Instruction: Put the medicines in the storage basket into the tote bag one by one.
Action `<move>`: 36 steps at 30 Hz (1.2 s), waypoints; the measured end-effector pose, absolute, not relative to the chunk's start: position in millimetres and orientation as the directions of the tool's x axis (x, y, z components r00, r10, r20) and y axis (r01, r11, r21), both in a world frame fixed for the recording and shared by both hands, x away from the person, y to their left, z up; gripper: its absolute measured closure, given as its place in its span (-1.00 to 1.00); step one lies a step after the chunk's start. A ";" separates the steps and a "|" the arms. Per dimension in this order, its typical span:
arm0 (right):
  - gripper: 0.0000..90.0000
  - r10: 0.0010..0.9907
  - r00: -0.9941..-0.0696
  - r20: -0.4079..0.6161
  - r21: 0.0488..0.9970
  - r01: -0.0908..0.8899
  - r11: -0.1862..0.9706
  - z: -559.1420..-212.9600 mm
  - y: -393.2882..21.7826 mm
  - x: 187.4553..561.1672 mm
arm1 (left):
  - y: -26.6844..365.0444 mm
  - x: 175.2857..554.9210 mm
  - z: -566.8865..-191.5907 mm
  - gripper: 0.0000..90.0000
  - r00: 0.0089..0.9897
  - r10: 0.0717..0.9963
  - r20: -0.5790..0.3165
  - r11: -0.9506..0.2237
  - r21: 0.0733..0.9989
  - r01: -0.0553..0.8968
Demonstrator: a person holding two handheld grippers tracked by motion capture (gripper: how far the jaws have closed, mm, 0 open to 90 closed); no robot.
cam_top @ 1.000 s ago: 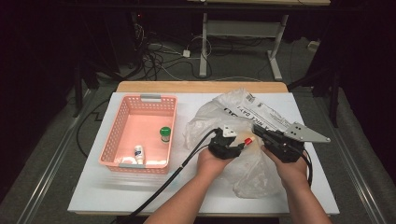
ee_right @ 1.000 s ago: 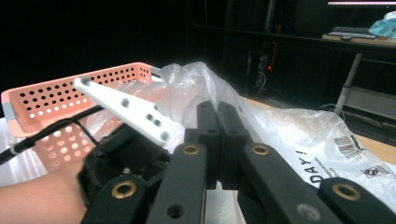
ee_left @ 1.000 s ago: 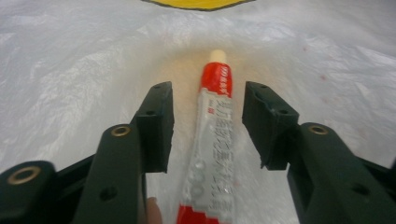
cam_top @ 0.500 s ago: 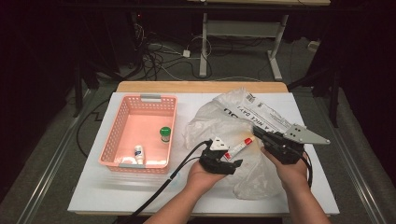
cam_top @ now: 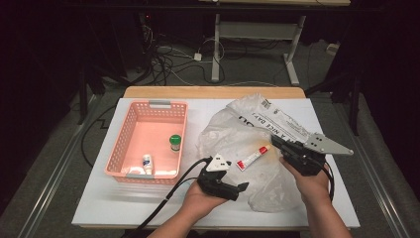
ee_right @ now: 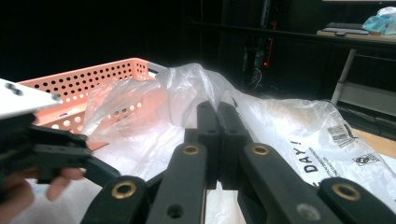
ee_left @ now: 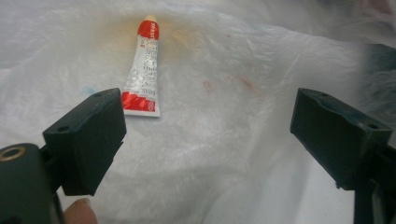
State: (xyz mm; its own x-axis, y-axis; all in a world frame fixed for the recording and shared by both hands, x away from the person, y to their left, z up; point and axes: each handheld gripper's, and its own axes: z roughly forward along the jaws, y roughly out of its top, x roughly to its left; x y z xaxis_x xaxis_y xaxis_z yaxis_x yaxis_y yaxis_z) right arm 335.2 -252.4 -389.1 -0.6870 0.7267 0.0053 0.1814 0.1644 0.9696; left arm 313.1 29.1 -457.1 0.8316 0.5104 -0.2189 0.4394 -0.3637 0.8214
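A pink perforated basket [cam_top: 130,133] is sitting on the left part of the white table [cam_top: 99,208]. Inside it, a green-capped jar [cam_top: 175,143] is standing near the right wall, and a small white bottle [cam_top: 146,162] is lying toward the near wall; something pale is resting in the near right corner, too blurred to identify.

To the right of the basket, a crumpled clear plastic bag [cam_top: 257,119] with black print is spreading across the table. A small red-and-white tube [cam_top: 252,157] is lying flat on top of the bag, between the two grippers. Its long axis is running diagonally, with the cream cap pointing far-right and the flat crimped end pointing near-left toward the left gripper [cam_top: 236,190].

The left gripper is hovering just near of the tube, its jaws having just been opening; they are standing spread wide with nothing between them, the tube lying beyond the tips. The right gripper [cam_top: 278,142] is resting at the bag's right side, its jaws pressed together, possibly pinching a fold of the plastic film.
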 end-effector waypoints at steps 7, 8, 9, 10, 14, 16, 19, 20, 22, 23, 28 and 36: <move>1.00 0.728 -0.686 0.000 0.967 0.185 0.174 -390.7 -251.5 335.6 | 55.2 300.8 -450.9 -1.00 0.814 0.541 -0.212 -0.342 0.828 0.444; 1.00 0.729 -0.684 0.002 0.967 0.188 0.173 -391.0 -251.3 335.7 | 58.4 298.8 -449.8 -1.00 0.812 0.545 -0.211 -0.339 0.830 0.444; 1.00 0.729 -0.685 0.000 0.967 0.187 0.176 -391.2 -251.2 335.7 | 61.3 296.6 -448.5 -1.00 0.810 0.546 -0.213 -0.335 0.831 0.444; 1.00 0.729 -0.684 -0.002 0.966 0.187 0.177 -391.3 -251.2 335.6 | 64.2 294.5 -447.0 -1.00 0.811 0.547 -0.210 -0.333 0.833 0.441; 1.00 0.730 -0.684 0.003 0.966 0.190 0.174 -391.1 -251.5 335.8 | 77.3 285.0 -440.1 -1.00 0.805 0.560 -0.195 -0.312 0.850 0.424; 1.00 0.729 -0.684 0.006 0.967 0.191 0.171 -391.5 -251.6 335.9 | 86.2 281.0 -437.8 -1.00 0.795 0.568 -0.210 -0.295 0.850 0.436; 1.00 0.729 -0.684 0.006 0.966 0.192 0.172 -392.2 -251.6 336.1 | 96.8 279.1 -434.2 -1.00 0.781 0.592 -0.198 -0.297 0.847 0.441; 1.00 0.728 -0.686 0.006 0.966 0.192 0.173 -392.0 -252.1 336.3 | 101.3 279.0 -433.1 -1.00 0.773 0.605 -0.191 -0.296 0.847 0.442; 1.00 0.729 -0.684 0.008 0.967 0.192 0.169 -391.0 -252.7 336.5 | 110.9 279.7 -431.4 -1.00 0.755 0.628 -0.187 -0.288 0.845 0.450; 1.00 0.730 -0.684 0.005 0.968 0.186 0.167 -390.3 -253.0 336.4 | 115.9 280.4 -430.7 -1.00 0.749 0.636 -0.184 -0.288 0.844 0.452; 1.00 0.733 -0.680 0.010 0.969 0.188 0.162 -389.5 -255.2 335.3 | 141.5 284.2 -429.1 -1.00 0.702 0.691 -0.172 -0.268 0.841 0.470; 1.00 0.732 -0.682 0.006 0.970 0.182 0.162 -388.3 -255.9 334.9 | 182.5 292.2 -425.0 -1.00 0.622 0.768 -0.151 -0.238 0.835 0.496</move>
